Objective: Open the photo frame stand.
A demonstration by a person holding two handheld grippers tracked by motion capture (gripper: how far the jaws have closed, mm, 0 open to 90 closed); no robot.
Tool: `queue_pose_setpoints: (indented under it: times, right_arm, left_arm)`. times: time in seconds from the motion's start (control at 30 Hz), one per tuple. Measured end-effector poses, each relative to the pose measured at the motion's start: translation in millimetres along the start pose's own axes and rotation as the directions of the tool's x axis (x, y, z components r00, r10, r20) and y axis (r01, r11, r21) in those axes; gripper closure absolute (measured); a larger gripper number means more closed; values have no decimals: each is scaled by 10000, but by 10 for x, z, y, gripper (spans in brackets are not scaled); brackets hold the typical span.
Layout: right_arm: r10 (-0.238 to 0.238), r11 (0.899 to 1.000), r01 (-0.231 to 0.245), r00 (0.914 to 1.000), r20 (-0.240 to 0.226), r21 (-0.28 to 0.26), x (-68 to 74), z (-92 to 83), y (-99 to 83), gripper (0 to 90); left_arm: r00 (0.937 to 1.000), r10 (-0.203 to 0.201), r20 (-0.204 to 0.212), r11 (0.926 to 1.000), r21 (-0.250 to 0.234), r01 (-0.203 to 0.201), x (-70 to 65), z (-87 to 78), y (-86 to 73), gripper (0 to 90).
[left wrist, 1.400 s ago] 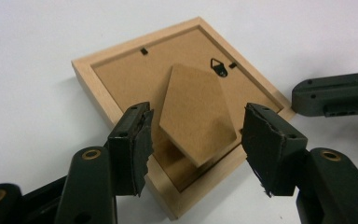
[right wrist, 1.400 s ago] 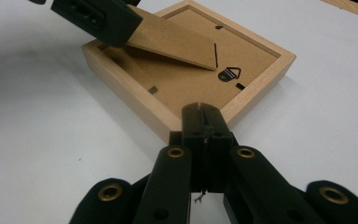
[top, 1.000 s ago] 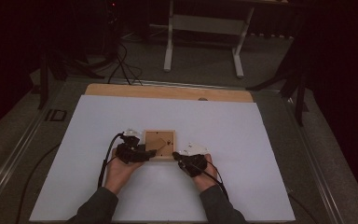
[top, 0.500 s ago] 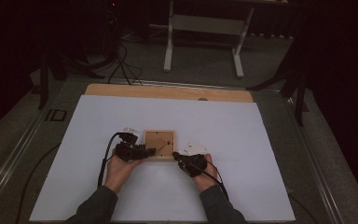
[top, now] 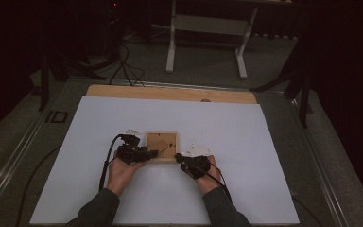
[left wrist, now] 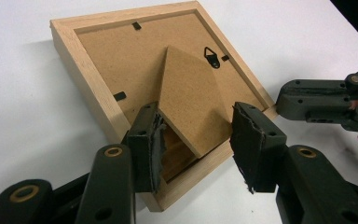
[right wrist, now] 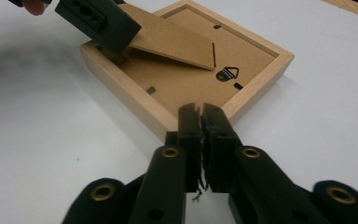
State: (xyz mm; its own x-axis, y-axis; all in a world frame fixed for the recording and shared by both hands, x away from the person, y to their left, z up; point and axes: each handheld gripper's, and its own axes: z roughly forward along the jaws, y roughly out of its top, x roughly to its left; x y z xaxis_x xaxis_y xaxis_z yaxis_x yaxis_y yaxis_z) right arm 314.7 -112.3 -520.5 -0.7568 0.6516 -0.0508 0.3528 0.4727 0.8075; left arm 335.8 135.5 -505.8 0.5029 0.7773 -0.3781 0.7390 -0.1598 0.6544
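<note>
A light wooden picture frame [top: 160, 145] lies face down on the white table, its brown back board up. The board's stand flap [left wrist: 191, 93] is tilted up off the back. My left gripper [left wrist: 196, 140] reaches in from the frame's left side; its jaws have just been closing with the flap's wide end between them, and the pads press on it. My right gripper [right wrist: 201, 116] rests its tips on the frame's near right corner [right wrist: 168, 126]. Its jaws have just been opening to a thin slit, with nothing between them.
A small metal hanger [right wrist: 227, 73] sits on the back board. The white board [top: 264, 156] covers the table, with a wooden strip [top: 170, 93] along its far edge. A white stand [top: 208, 28] and cables [top: 123, 66] lie on the floor beyond.
</note>
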Motion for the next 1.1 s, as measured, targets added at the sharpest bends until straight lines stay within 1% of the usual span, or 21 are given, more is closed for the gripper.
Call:
queue_pose_setpoints:
  times: [0.3, 0.6, 0.83, 1.1]
  right_arm:
    - [-101, 9999, 102, 9999, -76, 75, 17, -2, 12, 795]
    - [154, 9999, -154, 9999, -31, -66, -77, -73, 35, 769]
    - [319, 9994, -320, 9994, -111, -109, -127, -103, 48, 735]
    - [362, 9992, -364, 9993, -130, -163, -146, -128, 76, 709]
  left_arm:
    - [9993, 295, -232, 9995, -114, -298, -51, -10, -8, 544]
    - [9966, 679, -467, 9974, -226, -690, -104, -22, -26, 545]
    - [9911, 1122, -713, 9928, -347, -1149, -164, -31, -42, 544]
    - [9805, 1655, -1065, 9843, -446, -1710, -241, -44, -65, 544]
